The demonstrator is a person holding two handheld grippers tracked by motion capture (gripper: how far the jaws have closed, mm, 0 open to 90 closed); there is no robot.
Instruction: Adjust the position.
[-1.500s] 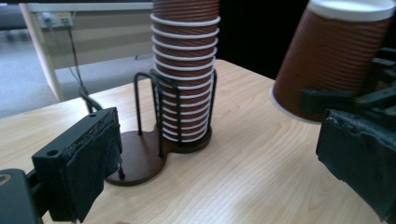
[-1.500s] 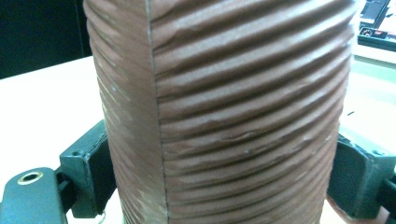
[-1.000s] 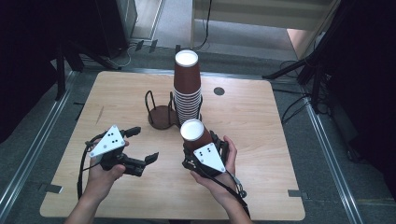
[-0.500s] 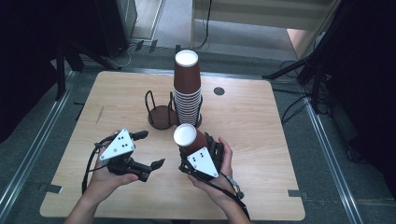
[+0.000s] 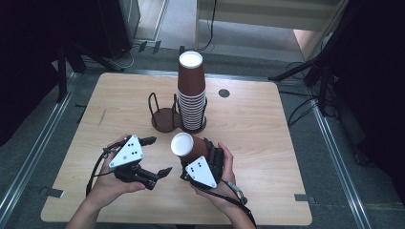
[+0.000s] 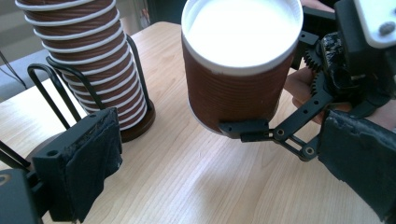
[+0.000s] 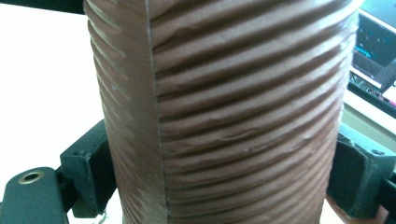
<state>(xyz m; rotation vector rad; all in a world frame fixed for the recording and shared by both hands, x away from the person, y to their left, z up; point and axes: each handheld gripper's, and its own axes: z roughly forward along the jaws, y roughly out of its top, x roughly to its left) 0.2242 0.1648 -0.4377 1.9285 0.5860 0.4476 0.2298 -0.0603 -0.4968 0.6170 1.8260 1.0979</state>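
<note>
A brown ribbed paper cup [image 5: 191,150] with a white inside lies tilted in my right gripper [image 5: 199,153], its mouth turned up and to the left. The jaws are shut on its wall, one pad on each side of the cup [image 7: 222,116]. My left gripper [image 5: 161,154] stands open just left of the cup, nothing between its pads [image 6: 93,163]. From the left gripper view, the cup [image 6: 238,84] hangs above the table between the spread jaws without touching them. A tall stack of like cups [image 5: 192,95] stands in a wire holder behind.
An empty wire holder [image 5: 164,117] with a dark round base sits left of the stack [image 6: 93,60]. A small dark disc [image 5: 223,93] lies on the wooden table [image 5: 267,143] at the back. Dark stands and cables surround the table.
The right gripper has carried the cup a little left and toward the person, with its mouth tipping further left. The left gripper has edged right, closer to the cup.
</note>
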